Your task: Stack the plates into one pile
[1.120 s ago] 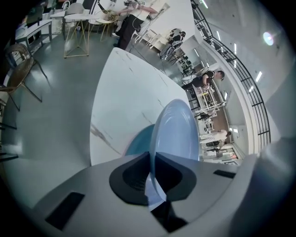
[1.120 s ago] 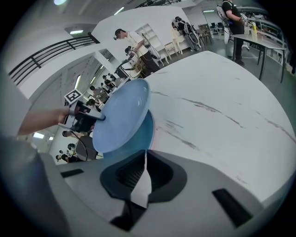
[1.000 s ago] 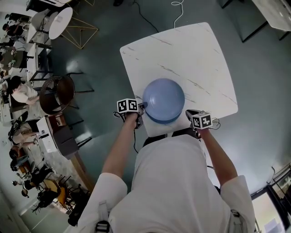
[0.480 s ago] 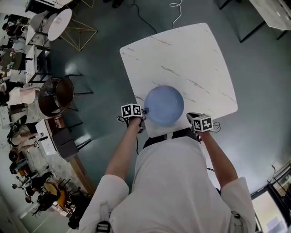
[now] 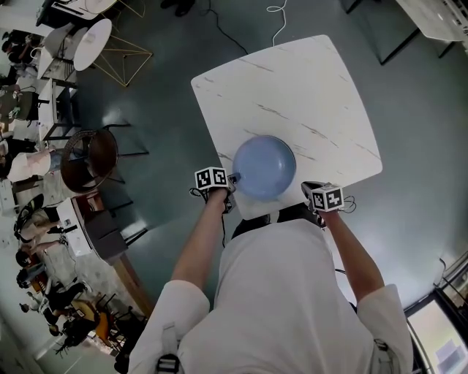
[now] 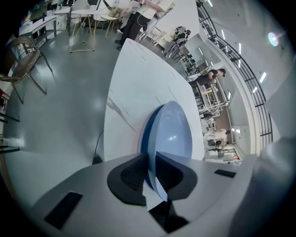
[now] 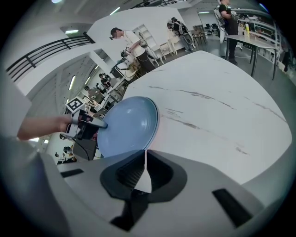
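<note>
A light-blue plate [image 5: 265, 166] lies on top of a darker blue plate [image 6: 144, 134] at the near edge of the white marble table [image 5: 307, 88]. My left gripper [image 5: 231, 177] is at the pile's left rim. In the left gripper view the top plate's rim [image 6: 171, 132] fills the narrow gap between the pads of the left gripper [image 6: 151, 159], whose jaws have just been opening. My right gripper [image 5: 307, 188] hangs off the pile's right side, shut and empty. The right gripper view shows the plate [image 7: 127, 125] ahead of the right gripper [image 7: 144, 159], with the left gripper [image 7: 90, 124] at the plate's far rim.
The table's far half shows bare marble. Left of the table on the grey floor stand a wicker chair [image 5: 91, 153], a small round white table [image 5: 91, 33] and desks with people. A cable [image 5: 278, 18] lies beyond the far edge.
The light-blue plate has come down onto the pile and looks smaller than a second ago. My left gripper moved slightly right with it. The right gripper barely shifted.
</note>
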Action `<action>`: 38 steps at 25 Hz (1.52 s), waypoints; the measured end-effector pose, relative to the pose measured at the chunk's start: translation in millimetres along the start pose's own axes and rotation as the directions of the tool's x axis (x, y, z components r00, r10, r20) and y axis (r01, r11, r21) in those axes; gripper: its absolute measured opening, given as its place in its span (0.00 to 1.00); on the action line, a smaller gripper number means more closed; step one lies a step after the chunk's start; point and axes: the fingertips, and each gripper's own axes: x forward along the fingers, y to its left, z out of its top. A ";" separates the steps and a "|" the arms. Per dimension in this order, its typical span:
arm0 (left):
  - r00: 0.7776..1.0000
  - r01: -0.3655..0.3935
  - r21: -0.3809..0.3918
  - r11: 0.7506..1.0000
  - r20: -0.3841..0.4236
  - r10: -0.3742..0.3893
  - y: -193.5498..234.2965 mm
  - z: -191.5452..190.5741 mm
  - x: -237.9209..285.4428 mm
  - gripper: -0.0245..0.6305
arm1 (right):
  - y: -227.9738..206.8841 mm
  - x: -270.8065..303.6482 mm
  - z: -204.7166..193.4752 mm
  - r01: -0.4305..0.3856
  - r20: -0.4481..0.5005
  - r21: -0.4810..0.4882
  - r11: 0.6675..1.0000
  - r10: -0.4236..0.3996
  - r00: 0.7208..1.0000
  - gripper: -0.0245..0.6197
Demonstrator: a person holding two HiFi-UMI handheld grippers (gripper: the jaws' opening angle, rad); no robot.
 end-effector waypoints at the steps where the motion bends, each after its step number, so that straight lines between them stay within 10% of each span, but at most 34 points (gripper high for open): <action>1: 1.000 0.004 0.001 1.000 0.001 -0.004 0.2 -0.9 0.7 0.10 | 2.4 0.4 -2.4 0.001 0.000 0.002 1.000 -0.001 1.000 0.09; 10: 0.997 0.055 0.064 0.996 0.041 -0.058 -5.8 -4.5 -8.1 0.33 | 24.9 -1.6 -18.9 0.024 0.012 -0.012 1.000 -0.024 1.000 0.09; 18: 0.987 0.096 0.183 0.978 0.108 -0.117 -10.8 -14.3 -58.5 0.35 | 54.4 -12.6 -12.5 0.043 0.093 -0.027 0.999 -0.040 0.995 0.09; 32: 0.894 0.213 0.320 0.923 0.316 -0.316 -33.0 -51.0 -156.3 0.06 | 117.5 -56.0 12.1 0.097 0.345 -0.040 0.994 -0.077 0.935 0.09; 38: 0.878 0.111 0.467 0.877 0.368 -0.307 -51.5 -65.8 -172.2 0.06 | 130.8 -80.5 14.7 0.117 0.343 -0.173 0.978 -0.051 0.938 0.09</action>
